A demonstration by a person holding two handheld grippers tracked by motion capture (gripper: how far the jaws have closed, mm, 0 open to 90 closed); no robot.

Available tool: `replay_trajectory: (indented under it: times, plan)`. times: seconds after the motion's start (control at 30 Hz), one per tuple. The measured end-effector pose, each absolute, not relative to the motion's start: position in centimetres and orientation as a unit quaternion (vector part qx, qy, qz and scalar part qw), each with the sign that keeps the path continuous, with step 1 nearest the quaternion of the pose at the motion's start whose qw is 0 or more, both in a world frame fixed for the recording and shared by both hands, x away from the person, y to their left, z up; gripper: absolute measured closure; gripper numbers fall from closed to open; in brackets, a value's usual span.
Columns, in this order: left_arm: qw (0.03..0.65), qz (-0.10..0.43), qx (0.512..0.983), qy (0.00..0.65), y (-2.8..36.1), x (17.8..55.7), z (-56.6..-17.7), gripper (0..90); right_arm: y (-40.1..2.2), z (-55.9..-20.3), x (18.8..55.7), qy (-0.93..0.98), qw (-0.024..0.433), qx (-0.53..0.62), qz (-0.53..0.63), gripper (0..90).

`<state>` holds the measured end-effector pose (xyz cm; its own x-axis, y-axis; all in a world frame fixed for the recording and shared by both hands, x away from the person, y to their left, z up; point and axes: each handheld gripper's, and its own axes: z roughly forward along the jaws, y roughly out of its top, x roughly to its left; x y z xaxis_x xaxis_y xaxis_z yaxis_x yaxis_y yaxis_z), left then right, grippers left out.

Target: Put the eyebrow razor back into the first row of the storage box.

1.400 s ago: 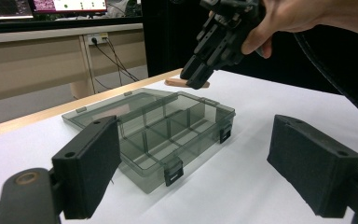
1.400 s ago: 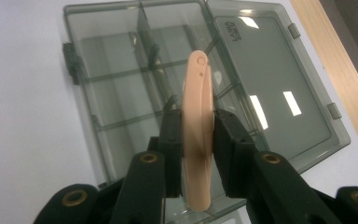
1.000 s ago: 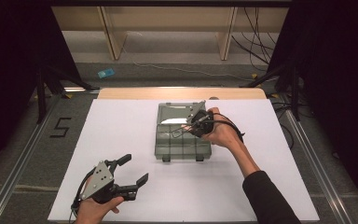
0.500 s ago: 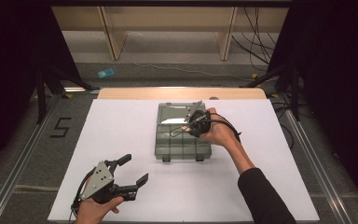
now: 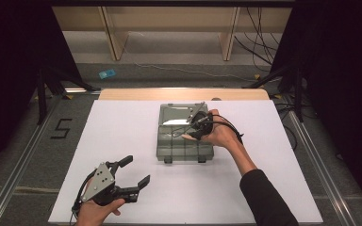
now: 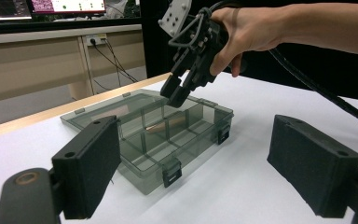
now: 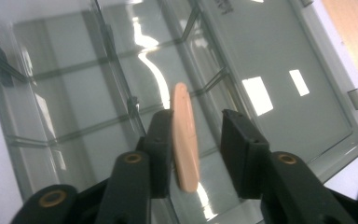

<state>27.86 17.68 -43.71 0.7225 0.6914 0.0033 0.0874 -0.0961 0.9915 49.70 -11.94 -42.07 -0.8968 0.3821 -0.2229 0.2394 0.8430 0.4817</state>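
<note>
A clear grey compartment box [image 5: 185, 155] lies open in the middle of the white table, its lid flat on the far side. My right gripper [image 5: 183, 133] hangs over its compartments, pointing down. Its jaws have just been opening, and a flat peach-coloured strip [image 7: 185, 140] stands between them. The strip lies close against one pad [image 7: 161, 140], with a gap to the other, so nothing presses on it. In the left gripper view the right gripper [image 6: 175, 95] hovers just above the box [image 6: 191, 154], and a tan strip [image 6: 165, 127] shows inside. My left gripper [image 5: 135, 170] stands open and empty near the front left.
The white table top [image 5: 273, 188] has bare room around the box. A wooden strip [image 5: 122, 94] borders its far edge. Beyond it are floor, cables and shelf legs. A cable [image 6: 317, 88] trails from the right gripper.
The right hand has edged slightly to the left over the box. The left gripper has kept still.
</note>
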Motion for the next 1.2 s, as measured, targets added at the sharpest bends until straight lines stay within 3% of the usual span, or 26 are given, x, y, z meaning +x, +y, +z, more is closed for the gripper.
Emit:
replay_trajectory:
  times: [0.23, 0.4, 1.2]
  plan:
    - [0.612, 0.246, 0.698, 0.281, 17.7, 27.9, -43.7, 16.1, -12.6, -40.6, 48.5, 0.930, 0.168, 0.187, 0.268, 43.5]
    - [0.610, 0.249, 0.699, 0.279, 17.7, 27.9, -43.7, 16.1, -13.4, -39.7, 47.2, 0.923, 0.172, 0.195, 0.284, 36.3]
    - [0.612, 0.248, 0.696, 0.283, 17.7, 27.8, -43.7, 15.9, -14.9, -38.9, 39.9, 0.877, 0.183, 0.195, 0.399, 29.9]
